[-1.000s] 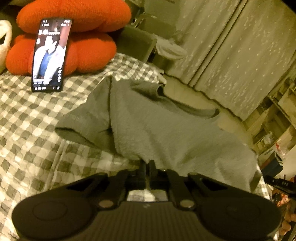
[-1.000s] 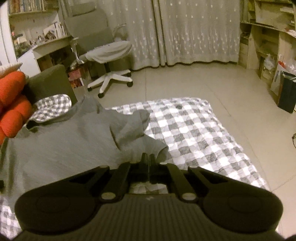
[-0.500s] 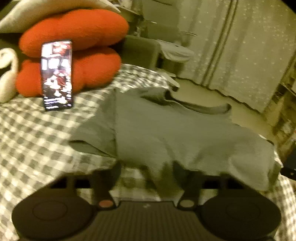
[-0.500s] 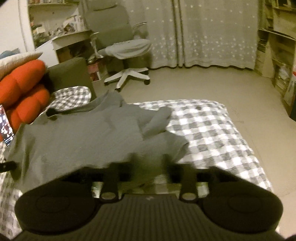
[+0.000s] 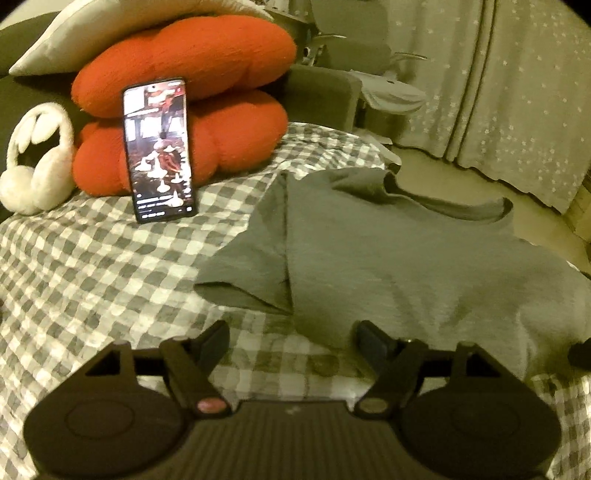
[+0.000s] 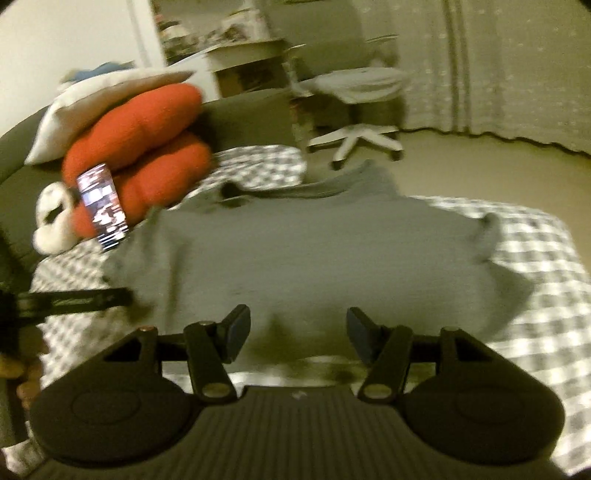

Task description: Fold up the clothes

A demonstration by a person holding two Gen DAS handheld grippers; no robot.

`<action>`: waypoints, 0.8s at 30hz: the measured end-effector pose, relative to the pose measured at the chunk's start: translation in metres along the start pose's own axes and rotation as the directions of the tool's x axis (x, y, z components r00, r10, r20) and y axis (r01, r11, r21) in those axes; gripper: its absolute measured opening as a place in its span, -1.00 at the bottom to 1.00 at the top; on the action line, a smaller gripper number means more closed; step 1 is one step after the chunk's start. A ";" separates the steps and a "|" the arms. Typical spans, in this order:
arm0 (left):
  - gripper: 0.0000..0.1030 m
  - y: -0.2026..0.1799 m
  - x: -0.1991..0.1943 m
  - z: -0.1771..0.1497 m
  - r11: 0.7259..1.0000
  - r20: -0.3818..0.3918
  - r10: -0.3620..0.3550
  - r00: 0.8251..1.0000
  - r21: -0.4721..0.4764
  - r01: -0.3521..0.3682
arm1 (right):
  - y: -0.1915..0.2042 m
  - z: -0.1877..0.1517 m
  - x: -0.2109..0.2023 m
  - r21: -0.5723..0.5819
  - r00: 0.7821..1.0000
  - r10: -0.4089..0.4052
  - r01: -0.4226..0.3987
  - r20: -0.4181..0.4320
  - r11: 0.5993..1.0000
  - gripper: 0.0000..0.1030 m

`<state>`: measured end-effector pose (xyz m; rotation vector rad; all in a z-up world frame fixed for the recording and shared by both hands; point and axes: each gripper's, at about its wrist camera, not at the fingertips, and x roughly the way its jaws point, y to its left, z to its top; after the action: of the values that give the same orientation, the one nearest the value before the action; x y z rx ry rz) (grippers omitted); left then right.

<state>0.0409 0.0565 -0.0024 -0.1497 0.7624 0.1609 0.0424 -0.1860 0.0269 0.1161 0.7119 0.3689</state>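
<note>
A grey T-shirt (image 5: 388,258) lies spread on the checked bed cover (image 5: 92,277), collar toward the far edge, one short sleeve folded out to the left. My left gripper (image 5: 291,338) hovers at the shirt's near hem. Its jaws are opening, and the hem's corner lies loose between them with no pad pressing on it. In the blurred right wrist view the same T-shirt (image 6: 314,251) fills the middle, and my right gripper (image 6: 297,325) stands open just over its near edge, gripping nothing. The left gripper's black side (image 6: 74,300) shows at that view's left edge.
A lit phone (image 5: 159,147) leans on two orange cushions (image 5: 221,55) at the back left, under a white pillow (image 5: 110,29). White earmuffs (image 5: 37,166) lie beside them. Past the bed are an office chair (image 6: 354,110), curtains (image 5: 498,92) and bare floor.
Both grippers were shut on the shirt's near hem and have let it go; the hem has dropped onto the bed. The right gripper's view has swung left toward the cushions.
</note>
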 end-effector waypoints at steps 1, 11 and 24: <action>0.50 0.002 0.000 0.000 1.000 0.000 0.001 1.000 -0.007 -0.001 | 0.006 0.000 0.002 -0.009 1.000 0.020 -0.020 -0.011 1.000 0.20; -0.14 0.030 0.003 0.004 0.976 -0.016 -0.114 0.993 -0.191 0.109 | 0.071 -0.012 0.020 -0.133 0.976 0.186 -0.200 -0.115 0.971 -0.05; -0.28 0.042 0.009 0.005 0.956 -0.030 -0.158 0.987 -0.256 0.146 | 0.125 -0.024 0.054 -0.320 0.988 0.111 -0.141 -0.111 0.937 -0.07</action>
<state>0.0425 0.0996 -0.0088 -0.4557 0.7750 0.1078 0.0282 -0.0506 0.0039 -0.1726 0.7259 0.6145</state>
